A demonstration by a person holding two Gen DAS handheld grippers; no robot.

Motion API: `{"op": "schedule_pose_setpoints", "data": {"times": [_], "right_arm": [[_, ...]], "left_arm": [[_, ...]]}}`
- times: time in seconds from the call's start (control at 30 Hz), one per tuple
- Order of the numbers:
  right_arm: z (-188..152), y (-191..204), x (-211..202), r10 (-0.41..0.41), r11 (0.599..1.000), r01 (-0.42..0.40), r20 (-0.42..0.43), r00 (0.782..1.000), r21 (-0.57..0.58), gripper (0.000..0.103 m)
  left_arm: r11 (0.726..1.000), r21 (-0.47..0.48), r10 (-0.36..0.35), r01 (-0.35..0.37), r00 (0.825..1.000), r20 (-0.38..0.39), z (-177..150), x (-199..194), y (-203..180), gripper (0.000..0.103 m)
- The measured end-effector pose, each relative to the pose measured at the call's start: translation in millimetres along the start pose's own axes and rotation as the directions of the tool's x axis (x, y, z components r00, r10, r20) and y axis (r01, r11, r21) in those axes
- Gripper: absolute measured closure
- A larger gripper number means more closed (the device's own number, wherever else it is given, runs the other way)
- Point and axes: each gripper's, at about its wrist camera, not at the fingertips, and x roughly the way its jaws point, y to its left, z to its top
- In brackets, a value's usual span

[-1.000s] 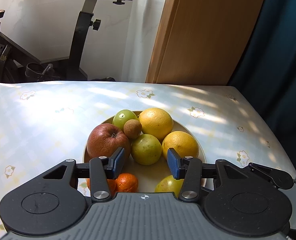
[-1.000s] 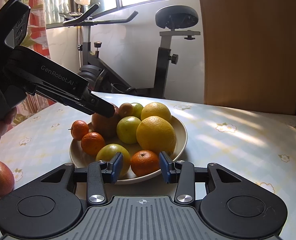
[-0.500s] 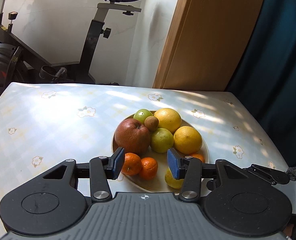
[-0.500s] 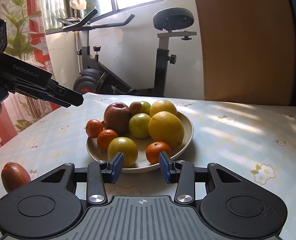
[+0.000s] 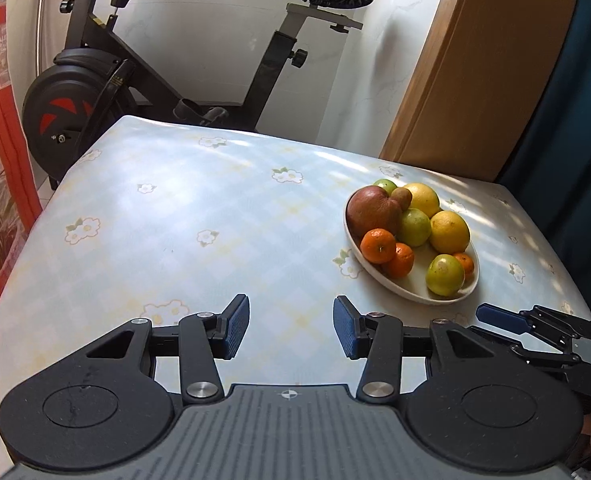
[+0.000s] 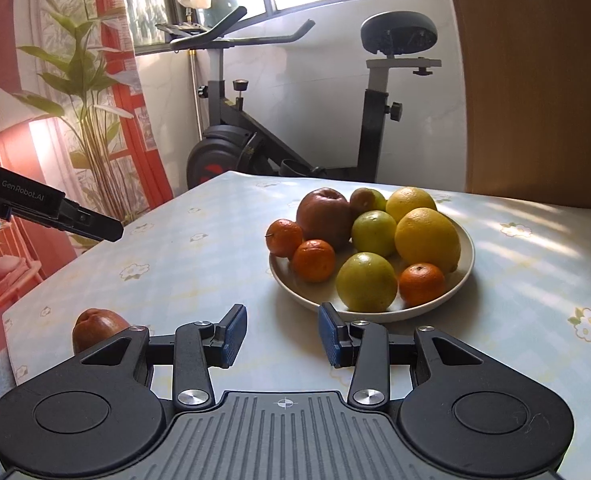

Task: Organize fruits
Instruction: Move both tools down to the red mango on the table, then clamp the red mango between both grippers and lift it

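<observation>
A cream plate [image 5: 399, 292] [image 6: 464, 256] on the flowered tablecloth carries a red apple [image 6: 323, 216], yellow citrus [image 6: 425, 238], green fruits [image 6: 366, 286], mandarins [image 6: 313, 260] and a kiwi [image 5: 401, 197]. Another red fruit [image 6: 95, 326] lies alone near the table's front left corner, partly hidden by my right gripper's body. My left gripper [image 5: 291, 328] hangs open over bare cloth, left of the plate. My right gripper [image 6: 282, 334] stands open just short of the plate's near rim, nothing between its pads. Each gripper shows at the edge of the other's view.
An exercise bike [image 6: 279, 152] stands behind the table's far edge. A wooden door [image 5: 475, 80] and a dark blue curtain [image 5: 575, 120] flank the far right corner. A potted plant [image 6: 87, 92] and red window frame sit off the left edge.
My left gripper has swung left and away from the plate, which now sits at the right of its view. The right gripper has drawn back a little; both stay open.
</observation>
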Motion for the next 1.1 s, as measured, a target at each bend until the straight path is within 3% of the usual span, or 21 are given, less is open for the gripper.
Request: {"op": "schedule_pose_setpoints", "data": {"times": [0.3,0.47,0.83,1.1], "right_arm": [[-11,38,0,0.056,0.998,-0.056,-0.06,0.997,-0.011,0.065],[-15,55,1,0.073,0.996,-0.077,-0.097,0.993,-0.043,0.059],[-16,87,3,0.115,0.985,-0.13,-0.136,0.984,-0.114,0.048],[-19,101,13,0.149,0.972,-0.177,-0.178,0.973,-0.155,0.048]], "left_arm": [[1.0,-0.008,-0.027,0.027,0.999,-0.033,-30,-11,14,0.055],[0.997,-0.005,-0.072,0.072,0.995,-0.066,-42,-12,19,0.055],[0.987,-0.014,-0.164,0.163,0.983,-0.087,-52,-9,24,0.055],[0.978,-0.042,-0.206,0.203,0.973,-0.104,-55,-1,27,0.057]]}}
